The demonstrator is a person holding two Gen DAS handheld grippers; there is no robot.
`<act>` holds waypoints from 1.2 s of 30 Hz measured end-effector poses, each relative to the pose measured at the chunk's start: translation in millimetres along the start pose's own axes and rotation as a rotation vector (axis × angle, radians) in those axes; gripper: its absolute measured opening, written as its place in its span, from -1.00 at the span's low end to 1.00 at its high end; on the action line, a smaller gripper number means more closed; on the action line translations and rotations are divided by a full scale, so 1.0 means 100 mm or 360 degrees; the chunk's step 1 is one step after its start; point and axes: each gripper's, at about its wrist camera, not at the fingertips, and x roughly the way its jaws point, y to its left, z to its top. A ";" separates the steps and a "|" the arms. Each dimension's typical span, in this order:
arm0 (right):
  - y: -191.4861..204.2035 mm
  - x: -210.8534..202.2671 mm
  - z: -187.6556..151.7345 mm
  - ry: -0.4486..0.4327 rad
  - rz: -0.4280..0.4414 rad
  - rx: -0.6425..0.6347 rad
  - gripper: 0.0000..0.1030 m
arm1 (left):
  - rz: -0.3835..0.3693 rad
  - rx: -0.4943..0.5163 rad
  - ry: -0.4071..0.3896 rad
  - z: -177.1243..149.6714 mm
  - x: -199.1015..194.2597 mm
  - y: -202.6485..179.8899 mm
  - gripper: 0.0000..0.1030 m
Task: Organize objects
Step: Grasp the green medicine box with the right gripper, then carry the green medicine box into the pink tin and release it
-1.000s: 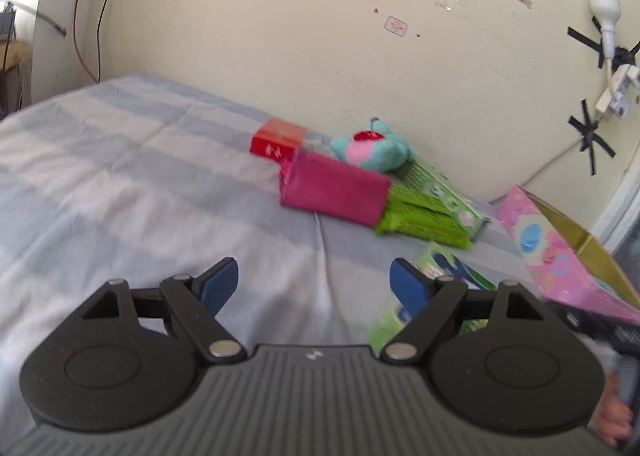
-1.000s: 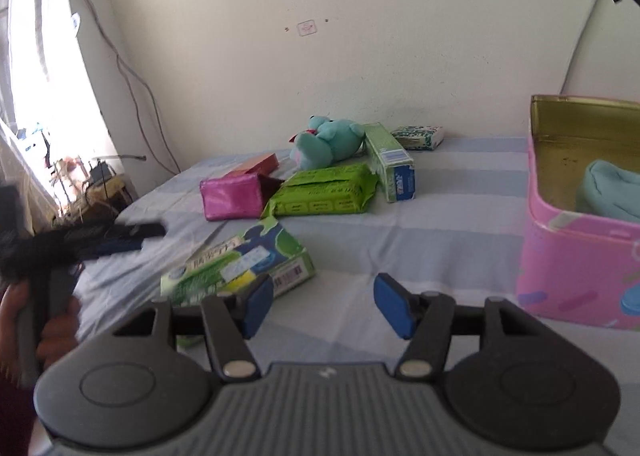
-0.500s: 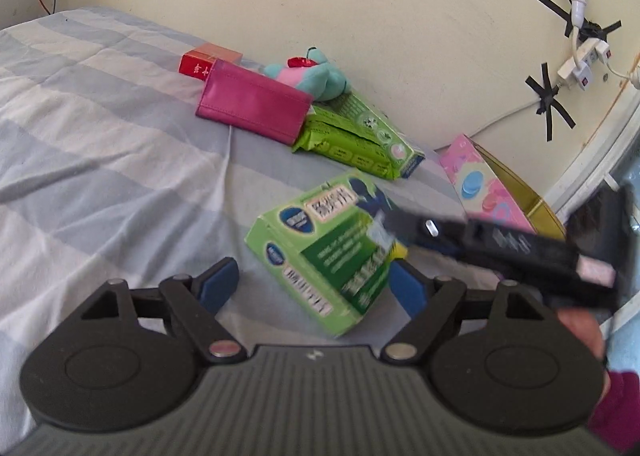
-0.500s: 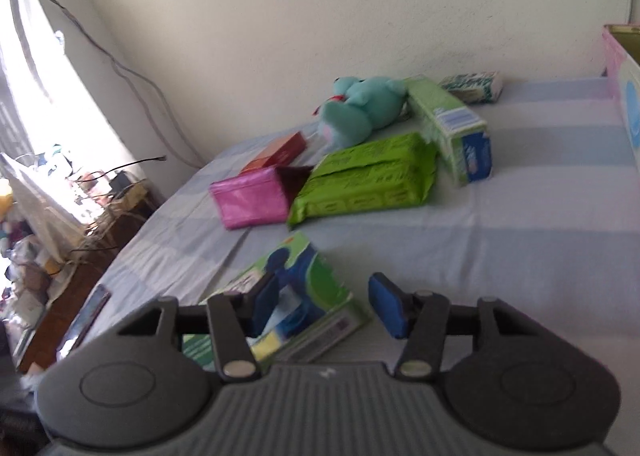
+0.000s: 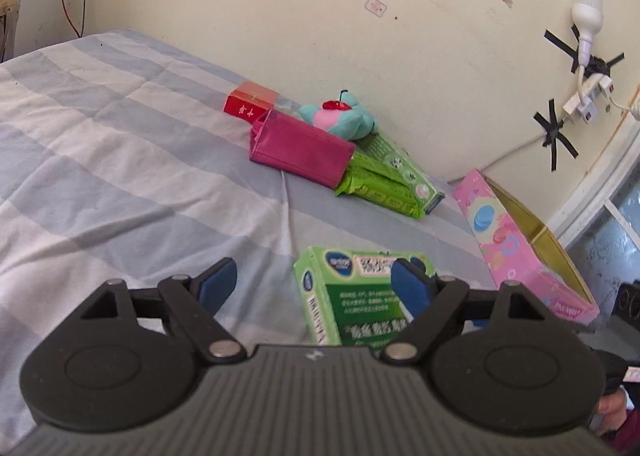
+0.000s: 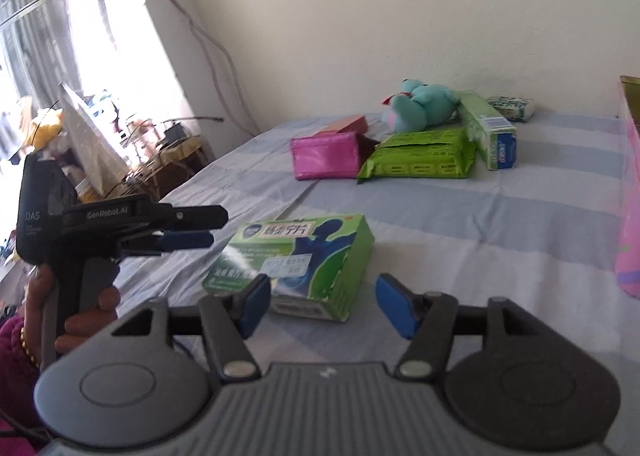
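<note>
A green medicine box [image 5: 352, 296] lies flat on the striped bedsheet [image 5: 120, 159]. My left gripper [image 5: 316, 288] hovers low over its near end. The jaws are opening, the right blue pad [image 5: 412, 288] is in front of the box top, and neither pad presses on it. In the right wrist view the same box [image 6: 296, 256] sits just beyond my right gripper [image 6: 326, 304]. Its jaws are opening too, with nothing between them. The left gripper [image 6: 208, 228], held by a hand [image 6: 88, 312], points at the box from the left.
Against the wall lie a pink pouch [image 6: 324, 159], a green wipes packet [image 6: 420, 157], a teal plush toy [image 6: 420, 103], a long green carton [image 6: 492, 131], a red box [image 5: 250, 101] and a small tissue pack [image 6: 512, 107]. An open pink tin [image 5: 520, 240] stands at the right.
The right gripper's jaws have widened and it has drawn back from the green box, leaving the middle of the left wrist view. The left gripper now sits closer over the box.
</note>
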 end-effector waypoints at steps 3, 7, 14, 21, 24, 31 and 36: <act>0.15 0.05 -0.05 0.0077 -0.0047 -0.0224 0.61 | -0.0048 0.0032 0.0059 -0.03 0.01 0.02 0.74; 0.25 0.33 -0.07 0.0216 -0.0116 -0.0392 0.62 | -0.0046 0.0154 0.0109 -0.11 0.27 -0.12 0.69; 0.51 0.66 0.01 0.0144 -0.0181 -0.0469 0.47 | -0.0009 0.0244 0.0074 -0.01 0.30 -0.31 0.51; 0.43 0.00 0.12 -0.0151 -0.0335 -0.0381 0.38 | -0.0267 0.0397 0.0006 0.30 0.39 -1.11 0.45; 0.22 -0.39 0.18 -0.0255 -0.0482 -0.0366 0.38 | -0.0404 0.0514 -0.0001 0.37 0.59 -1.65 0.45; -0.54 -1.26 0.18 -0.0394 -0.0849 -0.0227 0.39 | -0.0625 0.0704 0.0107 0.34 1.38 -2.88 0.45; -1.23 -1.43 0.29 -0.0433 -0.1174 -0.0018 0.57 | -0.0353 0.0893 0.0070 0.25 2.00 -3.50 0.49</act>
